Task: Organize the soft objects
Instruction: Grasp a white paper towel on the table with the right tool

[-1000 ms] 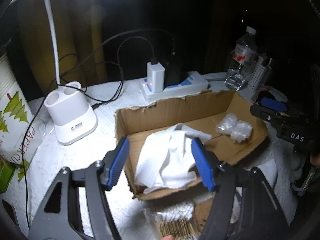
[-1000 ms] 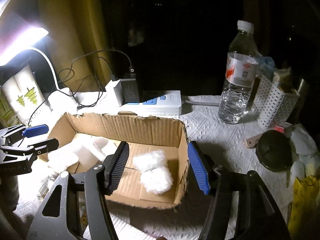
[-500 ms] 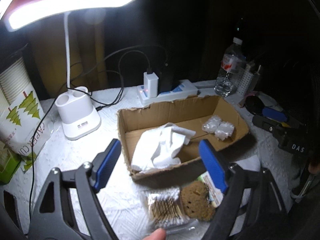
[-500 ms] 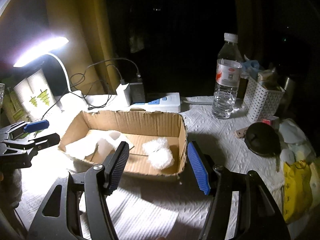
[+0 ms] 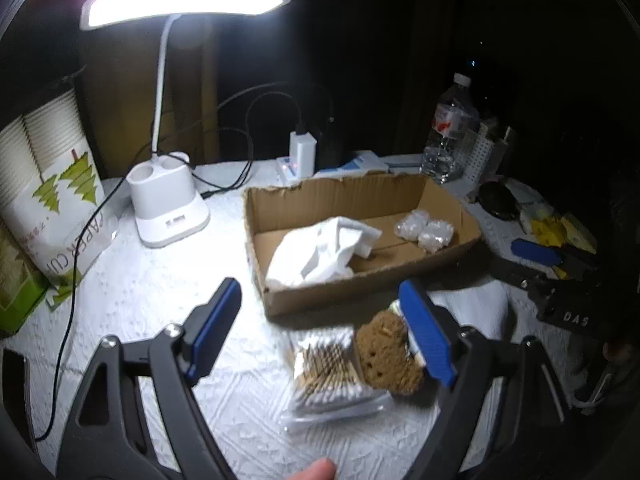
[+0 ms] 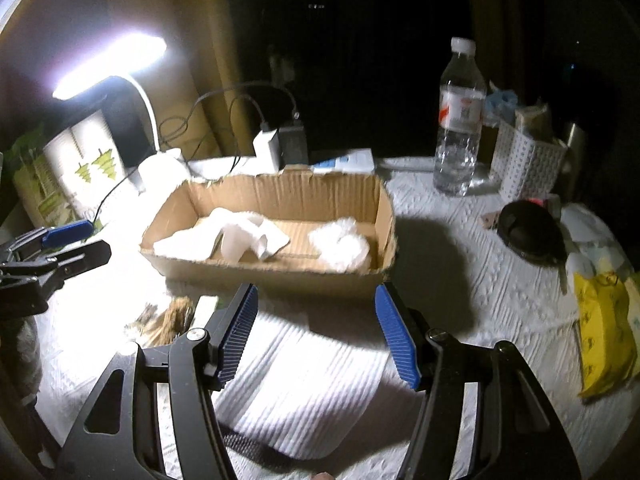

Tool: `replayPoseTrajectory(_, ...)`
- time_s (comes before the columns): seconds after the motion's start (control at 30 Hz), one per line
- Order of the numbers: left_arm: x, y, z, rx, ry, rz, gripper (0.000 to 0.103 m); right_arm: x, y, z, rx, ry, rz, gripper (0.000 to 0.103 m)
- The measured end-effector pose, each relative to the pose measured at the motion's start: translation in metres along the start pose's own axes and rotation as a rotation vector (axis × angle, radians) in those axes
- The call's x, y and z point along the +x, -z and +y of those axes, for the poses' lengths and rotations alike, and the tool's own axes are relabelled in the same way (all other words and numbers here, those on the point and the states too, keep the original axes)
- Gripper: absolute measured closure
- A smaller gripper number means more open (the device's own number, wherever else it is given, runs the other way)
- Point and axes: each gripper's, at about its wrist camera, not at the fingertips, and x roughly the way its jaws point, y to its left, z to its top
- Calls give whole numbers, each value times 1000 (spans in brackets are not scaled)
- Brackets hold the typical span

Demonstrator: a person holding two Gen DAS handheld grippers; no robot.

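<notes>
Both grippers have pulled back from the cardboard box (image 5: 360, 296) | left gripper (image 5: 320, 328) wide, empty | brown sponge (image 5: 386, 354) lower centre, beside right pad, nearer left | right gripper (image 6: 316, 332) wide, empty | tissue (image 5: 320, 252) already in box.

A lit desk lamp (image 5: 172, 200), a water bottle (image 6: 458, 120) and a power strip (image 5: 332, 166) stand behind.

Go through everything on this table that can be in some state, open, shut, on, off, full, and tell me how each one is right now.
Left gripper: open, holding nothing.
Right gripper: open, holding nothing.
Desk lamp: switched on.
Cardboard box: open-topped, holding a crumpled white cloth and two clear wrapped bundles.
Water bottle: upright, capped, partly filled.
Charger: plugged into the power strip.
Cotton swab pack: lying flat outside the box.
Brown sponge: outside the box.
</notes>
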Motion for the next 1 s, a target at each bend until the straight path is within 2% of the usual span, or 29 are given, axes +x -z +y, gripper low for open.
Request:
replayPoseTrajectory(0.43, -4, 33, 12, -21, 12, 31, 20, 23, 35, 36, -46, -45, 119, 38)
replayPoseTrajectory(0.57, -5, 37, 15, -24, 13, 36, 20, 30, 41, 48, -79, -30, 148, 39)
replayPoseTrajectory(0.63, -7, 39, 16, -25, 13, 35, 20, 32, 43, 52, -91, -25, 154, 50)
replayPoseTrajectory(0.7, -7, 39, 17, -25, 13, 35, 20, 32, 45, 52, -91, -39, 151, 73)
replayPoseTrajectory(0.8, -7, 39, 16, -22, 13, 37, 20, 26, 44, 49, -81, -56, 131, 92)
replayPoseTrajectory(0.83, -8, 39, 15, -21, 14, 37, 20, 24, 43, 47, -75, -55, 122, 95)
replayPoseTrajectory(1.0, -9, 37, 5, -4, 20, 38, 20, 10, 41, 27, -23, -40, 82, 97)
